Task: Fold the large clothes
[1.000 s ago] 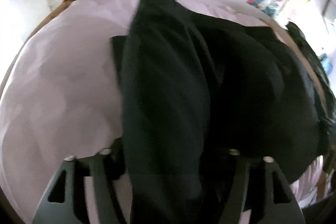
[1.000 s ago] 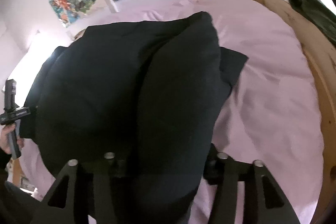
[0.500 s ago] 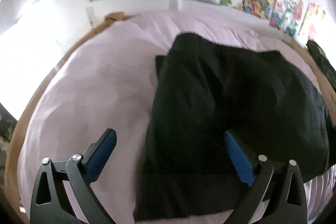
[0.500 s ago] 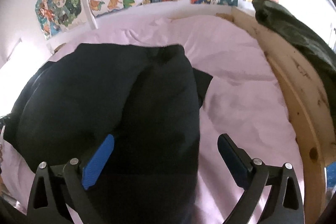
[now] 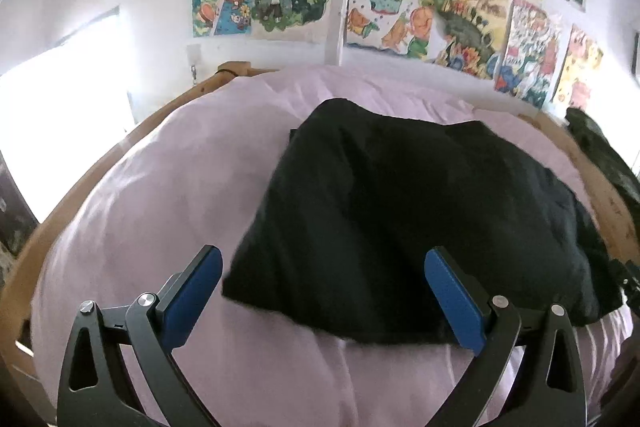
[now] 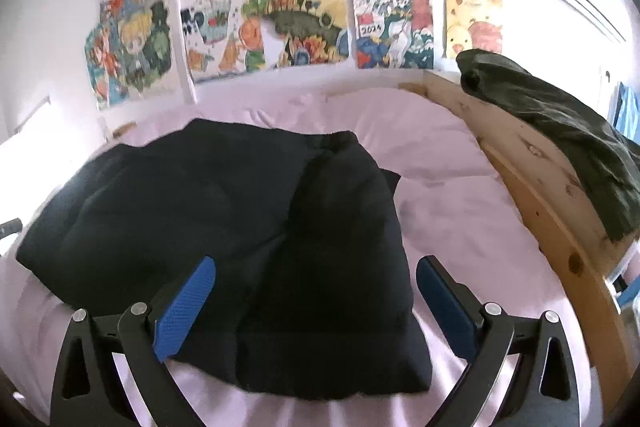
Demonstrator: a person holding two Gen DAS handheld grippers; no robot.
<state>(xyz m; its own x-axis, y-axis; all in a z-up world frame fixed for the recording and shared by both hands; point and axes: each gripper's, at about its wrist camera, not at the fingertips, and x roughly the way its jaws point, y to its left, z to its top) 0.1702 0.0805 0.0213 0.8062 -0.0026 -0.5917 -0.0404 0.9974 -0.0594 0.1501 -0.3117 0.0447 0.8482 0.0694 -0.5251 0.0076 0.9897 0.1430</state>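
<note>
Black cloth, the folded garment (image 5: 404,219), lies on the pink bed sheet (image 5: 152,211) in the left view. The left gripper (image 5: 324,291) has just sprung wide open and holds nothing.

In the right view, the right gripper (image 6: 316,303) has opened wide too, empty above the garment (image 6: 240,227). A drawing (image 6: 390,15) on the wall reads "2024". A dark green cloth (image 6: 560,131) hangs on the wooden bed frame (image 6: 540,195).

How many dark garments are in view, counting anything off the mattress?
2. The black folded garment lies on the pink sheet in the middle of the bed. A dark green garment hangs over the wooden bed rail at right. Others may be out of frame.
</note>
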